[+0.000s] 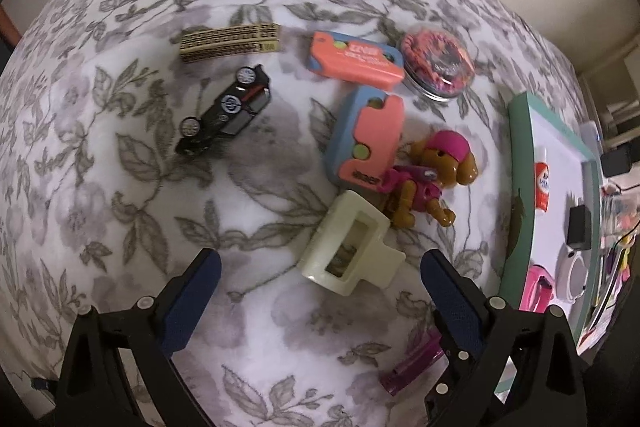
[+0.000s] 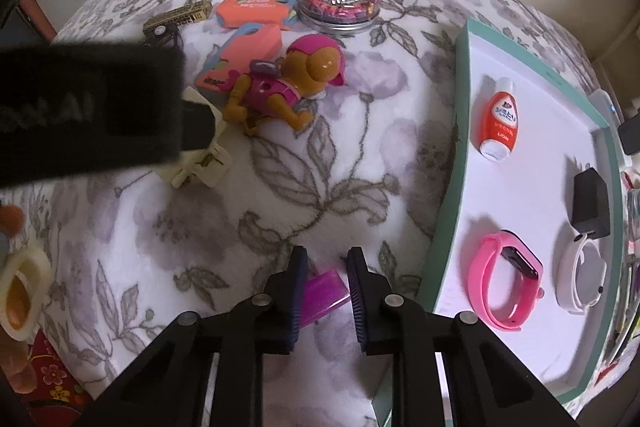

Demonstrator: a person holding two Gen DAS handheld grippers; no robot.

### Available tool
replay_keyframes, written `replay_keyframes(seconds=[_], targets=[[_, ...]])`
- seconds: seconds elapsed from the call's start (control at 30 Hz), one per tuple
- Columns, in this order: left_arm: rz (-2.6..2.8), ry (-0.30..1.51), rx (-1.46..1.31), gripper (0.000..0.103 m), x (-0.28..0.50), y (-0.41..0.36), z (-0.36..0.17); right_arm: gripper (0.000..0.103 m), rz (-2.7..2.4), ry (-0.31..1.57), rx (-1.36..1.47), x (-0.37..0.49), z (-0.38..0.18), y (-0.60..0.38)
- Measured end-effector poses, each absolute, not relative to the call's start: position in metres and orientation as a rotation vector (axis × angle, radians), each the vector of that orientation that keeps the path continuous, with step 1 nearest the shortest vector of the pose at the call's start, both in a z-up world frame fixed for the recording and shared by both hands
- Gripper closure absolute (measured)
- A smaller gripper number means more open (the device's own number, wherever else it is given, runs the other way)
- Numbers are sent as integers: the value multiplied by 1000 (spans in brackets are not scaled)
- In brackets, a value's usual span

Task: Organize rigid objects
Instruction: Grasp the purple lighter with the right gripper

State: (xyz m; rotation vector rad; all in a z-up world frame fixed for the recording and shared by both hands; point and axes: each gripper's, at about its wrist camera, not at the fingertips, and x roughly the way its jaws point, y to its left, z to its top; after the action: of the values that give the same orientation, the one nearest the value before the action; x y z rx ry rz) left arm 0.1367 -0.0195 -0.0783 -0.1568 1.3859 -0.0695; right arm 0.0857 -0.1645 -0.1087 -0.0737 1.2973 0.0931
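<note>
The right gripper (image 2: 327, 287) was seen with jaws narrowed onto the purple plastic piece (image 2: 322, 293) lying on the floral blanket (image 2: 240, 227) just left of the tray (image 2: 448, 187), while the left gripper (image 1: 320, 283), jaws wide, hung over the cream clip (image 1: 348, 247).

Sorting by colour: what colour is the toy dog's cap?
Pink cap, clearest in the left wrist view.

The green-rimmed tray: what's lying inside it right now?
Inside the green-rimmed tray: a red-and-white bottle, a black charger, a pink wristband and a white band. Its near corner is hidden behind the right hand-held gripper.
</note>
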Motion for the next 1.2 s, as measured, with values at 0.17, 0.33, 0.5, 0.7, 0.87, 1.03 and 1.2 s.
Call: replay_keyframes(seconds=[0.17,0.33,0.5,0.7,0.87,1.03,1.2], targets=[[-101,1421,-137,30,137,-30,-90,80,88,1303,-67,85,-110,-171],[-111,1436,-148,50,136,-32,-96,80,73,1281,-38,81,-98,-173],[-91,1443,-148,50,125,-19,-93,79,72,1287,15,73,-83,-181],[-62,1463,-150,50,107,-10,-94,70,85,1337,120,61,-90,-191],[-54,1477,-150,50,94,-5,-94,59,78,1381,199,54,-99,-194],[-59,1483,-159,50,90,4,-93,58,89,1387,226,59,-107,-182],[-57,1486,-169,50,105,-1,-95,68,63,1317,36,61,-105,-151]])
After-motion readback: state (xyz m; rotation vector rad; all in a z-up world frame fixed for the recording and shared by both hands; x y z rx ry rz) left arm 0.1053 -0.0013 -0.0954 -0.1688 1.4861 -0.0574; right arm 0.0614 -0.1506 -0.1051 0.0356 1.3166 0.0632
